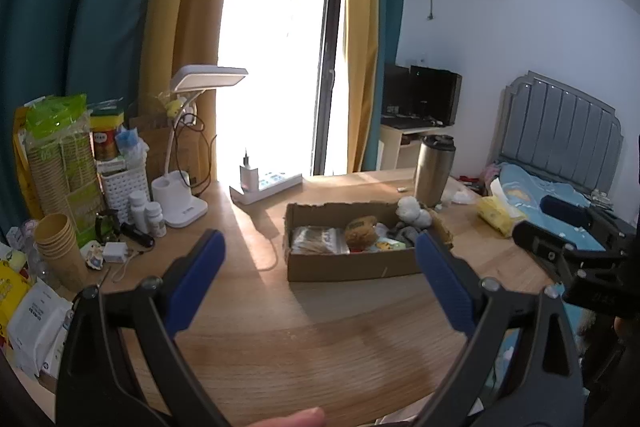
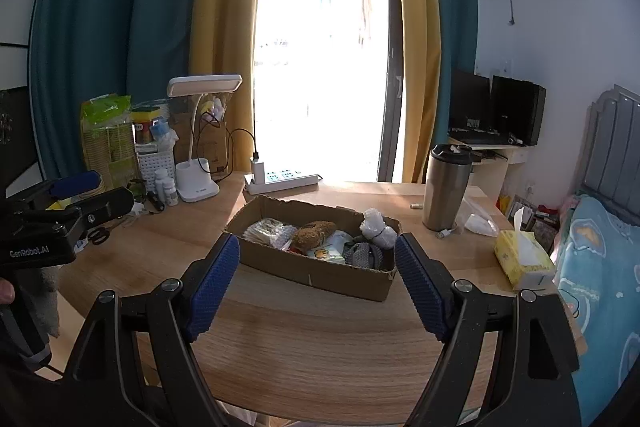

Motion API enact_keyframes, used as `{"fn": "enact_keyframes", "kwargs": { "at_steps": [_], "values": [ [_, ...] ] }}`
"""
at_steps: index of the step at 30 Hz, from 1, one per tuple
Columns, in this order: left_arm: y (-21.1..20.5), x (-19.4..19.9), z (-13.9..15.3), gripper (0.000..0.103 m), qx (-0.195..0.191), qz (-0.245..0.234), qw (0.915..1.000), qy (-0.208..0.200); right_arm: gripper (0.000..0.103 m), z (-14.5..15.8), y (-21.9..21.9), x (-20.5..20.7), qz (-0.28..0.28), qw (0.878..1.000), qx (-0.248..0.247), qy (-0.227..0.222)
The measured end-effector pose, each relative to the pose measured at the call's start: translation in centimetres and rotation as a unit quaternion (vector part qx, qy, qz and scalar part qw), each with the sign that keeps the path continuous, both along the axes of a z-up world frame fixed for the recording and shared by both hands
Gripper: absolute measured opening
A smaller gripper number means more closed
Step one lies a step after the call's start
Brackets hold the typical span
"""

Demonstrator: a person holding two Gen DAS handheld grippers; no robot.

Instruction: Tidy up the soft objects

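Cardboard box [image 2: 316, 269] full of soft things sits on the surface, straight ahead of both tools, its long side lying left to right. Right tool [image 2: 318, 285] seems nearer. Left tool [image 1: 320, 277] and right tool are wide open, holding nothing.

A white desk lamp [image 2: 199, 131] stands at left of centre, beside a white perforated plastic basket [image 2: 156, 163]. A steel travel tumbler [image 2: 447, 187] stands at right, a yellow tissue pack [image 2: 522, 259] lower right. A white power strip [image 2: 284, 181] lies centre.
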State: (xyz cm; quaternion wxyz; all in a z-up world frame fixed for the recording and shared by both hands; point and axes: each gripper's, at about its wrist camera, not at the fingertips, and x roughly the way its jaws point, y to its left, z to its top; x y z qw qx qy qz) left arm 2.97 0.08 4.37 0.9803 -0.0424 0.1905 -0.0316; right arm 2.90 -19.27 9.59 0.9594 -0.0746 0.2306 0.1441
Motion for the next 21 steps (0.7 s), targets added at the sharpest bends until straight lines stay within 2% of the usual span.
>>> {"fn": "enact_keyframes", "kwargs": {
  "at_steps": [21],
  "values": [
    [-0.46,-0.06,0.15,0.097,0.002,-0.006,1.0,-0.002,0.083,0.16,-0.15,-0.15,0.0,1.0,0.001,0.001]
  ]
}}
